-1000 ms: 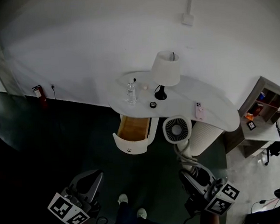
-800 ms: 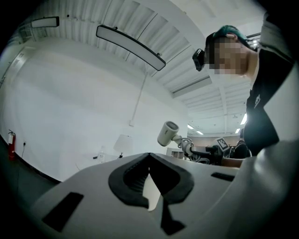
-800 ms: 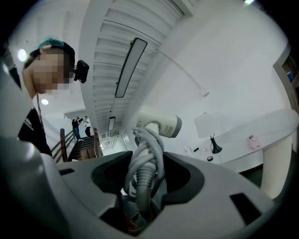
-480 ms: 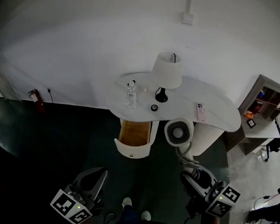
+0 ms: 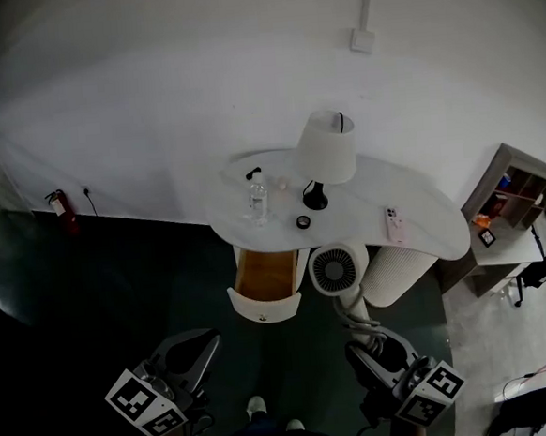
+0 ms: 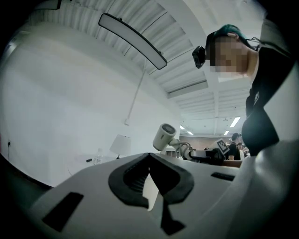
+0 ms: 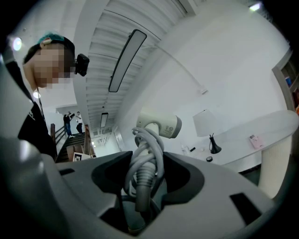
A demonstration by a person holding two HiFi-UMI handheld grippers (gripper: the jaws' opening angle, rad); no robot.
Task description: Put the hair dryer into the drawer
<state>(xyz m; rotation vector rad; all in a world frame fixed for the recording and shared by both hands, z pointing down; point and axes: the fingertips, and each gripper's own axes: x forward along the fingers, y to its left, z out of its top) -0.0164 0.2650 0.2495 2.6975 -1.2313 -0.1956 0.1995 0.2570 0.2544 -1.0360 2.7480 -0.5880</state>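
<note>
The white hair dryer has its cord wound round the handle, and my right gripper is shut on that handle. The dryer's round head hangs just right of the open drawer, under the table's front edge. In the right gripper view the hair dryer rises from between the jaws of my right gripper. The drawer shows a bare wooden bottom. My left gripper is low at the left, holding nothing, and in its own view my left gripper has its tips together. The hair dryer shows there too.
On the white table stand a lamp and a water bottle, with a small round item and a pink phone lying by them. A white cylindrical base stands right of the dryer. A shelf unit stands far right.
Both grippers have moved forward towards the table. The dryer's head now hangs closer to the open drawer's right side.
</note>
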